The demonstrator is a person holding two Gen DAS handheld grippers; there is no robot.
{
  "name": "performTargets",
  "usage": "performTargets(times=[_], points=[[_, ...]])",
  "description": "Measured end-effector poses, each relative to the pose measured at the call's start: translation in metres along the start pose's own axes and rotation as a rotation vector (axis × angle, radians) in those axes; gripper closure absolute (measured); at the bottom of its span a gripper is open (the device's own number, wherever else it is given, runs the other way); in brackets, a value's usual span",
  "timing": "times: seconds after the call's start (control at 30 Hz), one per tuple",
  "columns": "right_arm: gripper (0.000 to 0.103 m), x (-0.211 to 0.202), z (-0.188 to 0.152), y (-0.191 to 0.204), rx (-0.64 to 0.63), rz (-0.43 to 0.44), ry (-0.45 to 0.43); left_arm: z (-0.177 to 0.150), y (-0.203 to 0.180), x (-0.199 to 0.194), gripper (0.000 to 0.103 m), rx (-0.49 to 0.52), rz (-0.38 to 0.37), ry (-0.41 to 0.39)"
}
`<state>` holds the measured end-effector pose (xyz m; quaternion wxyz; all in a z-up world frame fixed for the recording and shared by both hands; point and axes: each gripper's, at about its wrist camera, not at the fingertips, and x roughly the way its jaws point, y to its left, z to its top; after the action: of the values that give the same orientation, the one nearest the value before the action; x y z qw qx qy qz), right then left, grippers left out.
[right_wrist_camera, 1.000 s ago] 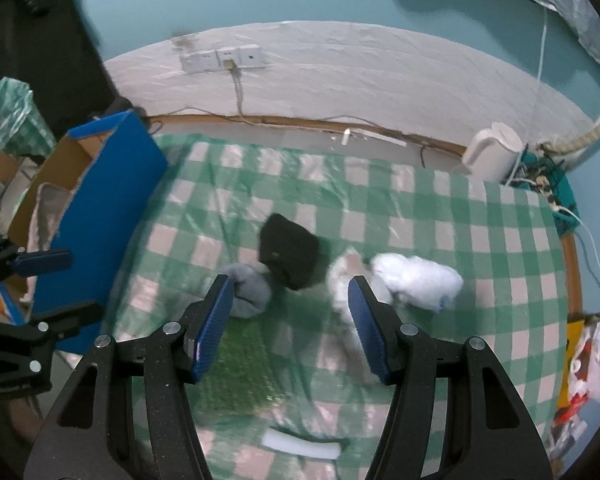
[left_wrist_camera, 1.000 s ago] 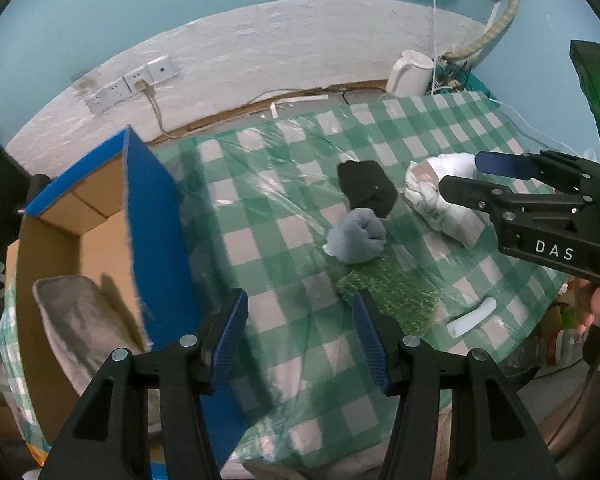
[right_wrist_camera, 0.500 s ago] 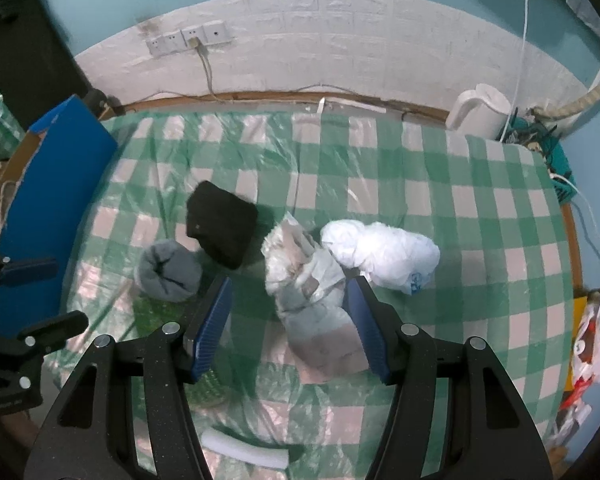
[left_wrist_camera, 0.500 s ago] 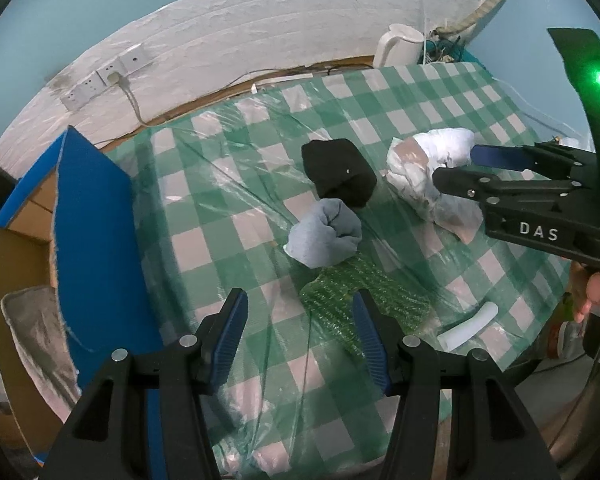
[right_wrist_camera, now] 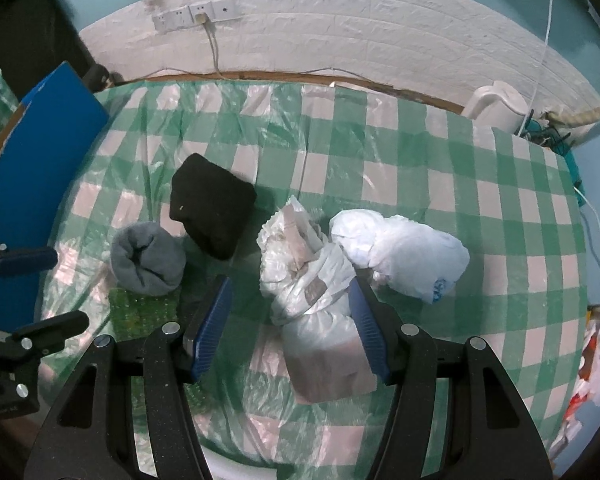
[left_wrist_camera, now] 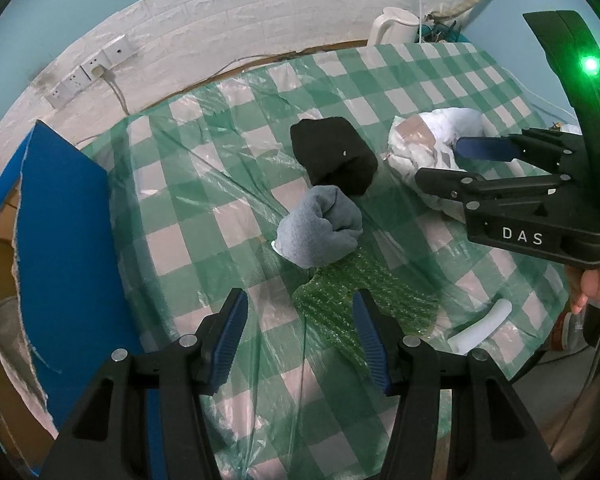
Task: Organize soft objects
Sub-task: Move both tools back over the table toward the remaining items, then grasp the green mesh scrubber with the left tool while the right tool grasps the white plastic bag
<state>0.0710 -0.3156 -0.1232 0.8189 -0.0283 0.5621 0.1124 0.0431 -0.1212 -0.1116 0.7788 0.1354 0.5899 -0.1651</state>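
A: Nearest the right gripper [right_wrist_camera: 290,326], what lies there?
B: Its blue pads stand apart around the crumpled white plastic bag with brown patches [right_wrist_camera: 308,276], not pinching it. A second, plain white plastic bag [right_wrist_camera: 404,250] touches that one on the right.

A: And the left gripper [left_wrist_camera: 300,330]?
B: Spread wide over a green bubble-wrap sheet [left_wrist_camera: 360,300], gripping nothing. Just beyond sit the rolled grey fabric bundle [left_wrist_camera: 320,226] and the folded black cloth [left_wrist_camera: 334,156], touching. A white foam tube [left_wrist_camera: 480,326] lies near the front table edge.

A: Room to move?
B: Bare checked green-and-white tablecloth [right_wrist_camera: 420,160] reaches to the back edge; the blue-sided cardboard box [left_wrist_camera: 60,216] bounds the left.

A: Changes?
B: Both grippers have come closer to the pile; the box has slid leftward in view.
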Motion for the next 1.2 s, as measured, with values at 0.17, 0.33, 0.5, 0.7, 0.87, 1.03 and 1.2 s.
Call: performTargets(times=[0.17,0.33,0.5,0.7,0.87,1.03,1.2], points=[[0.042,0.011,-0.001,0.001,-0.01,-0.014,0.029,0.0,0.001,0.007,0.047,-0.003,-0.012,0.014],[0.042,0.02,-0.002,0.001,-0.018,-0.036,0.054,0.001,-0.002,0.011,0.046,0.003,-0.031,0.024],[0.057,0.032,-0.007,-0.003,-0.022,-0.072,0.111,0.0,-0.008,0.016,0.046,0.01,-0.057,0.043],[0.065,0.021,-0.006,-0.001,-0.035,-0.063,0.095,0.0,-0.016,0.02,0.045,0.01,-0.098,0.058],[0.065,0.003,-0.004,-0.001,-0.004,-0.026,0.064,0.001,-0.024,0.027,0.044,0.008,-0.138,0.084],[0.065,-0.009,-0.012,-0.001,0.02,0.002,0.057,-0.005,-0.03,0.037,0.045,0.0,-0.159,0.115],[0.065,-0.014,-0.021,-0.001,0.033,0.022,0.072,-0.004,-0.038,0.047,0.045,0.007,-0.164,0.141]])
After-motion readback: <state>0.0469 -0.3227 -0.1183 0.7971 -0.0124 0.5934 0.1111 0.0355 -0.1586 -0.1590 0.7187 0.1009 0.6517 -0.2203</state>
